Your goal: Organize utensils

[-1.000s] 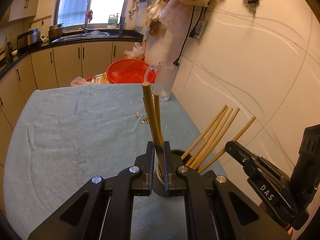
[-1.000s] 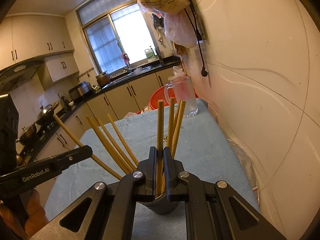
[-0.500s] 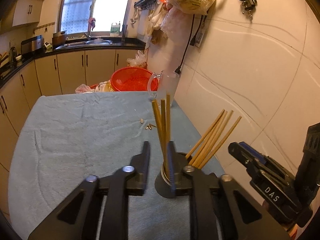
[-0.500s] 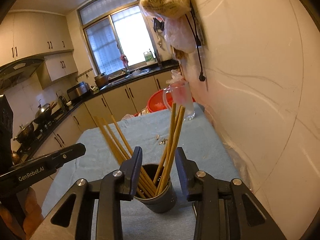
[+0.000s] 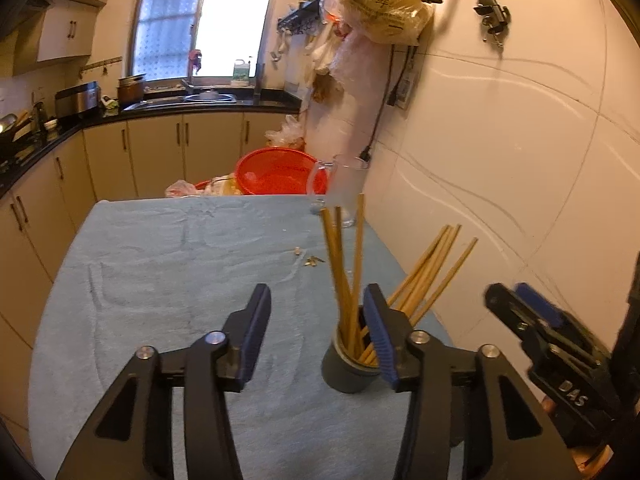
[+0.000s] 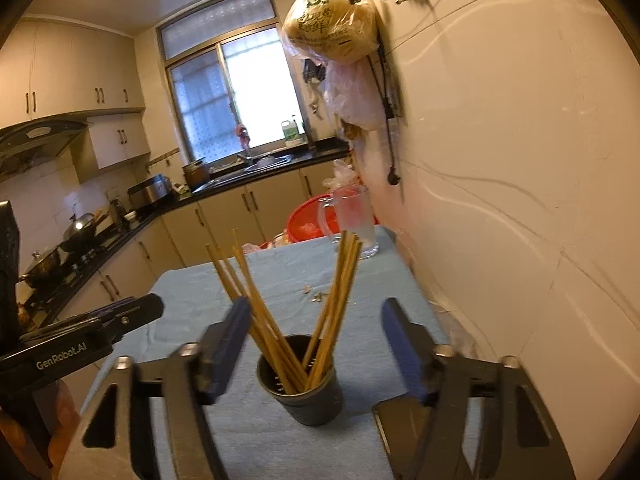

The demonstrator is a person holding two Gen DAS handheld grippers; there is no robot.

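A dark grey cup (image 5: 347, 372) stands on the blue cloth near the wall and holds several bamboo chopsticks (image 5: 343, 272). Some of them stand upright and others lean right (image 5: 430, 270). My left gripper (image 5: 317, 292) is just short of the cup with its jaws opening. The sticks rise between the jaws, but the pads touch nothing. In the right wrist view the same cup (image 6: 308, 396) sits centred below my right gripper (image 6: 316, 305). That gripper's jaws are opening wide, clear of the fanned chopsticks (image 6: 256, 304). Each gripper shows at the edge of the other's view: the right one (image 5: 540, 332) and the left one (image 6: 100, 328).
The blue cloth (image 5: 160, 280) covers the table, which runs along the tiled wall on the right. A glass mug (image 5: 348, 188) stands at the far corner, with a red basket (image 5: 280, 172) behind it. Small crumbs (image 5: 310, 260) lie mid-cloth. Kitchen counters lie beyond.
Both grippers were shut on chopsticks over the cup. They have let go, opened and drawn back, and the sticks now rest loose in the cup.
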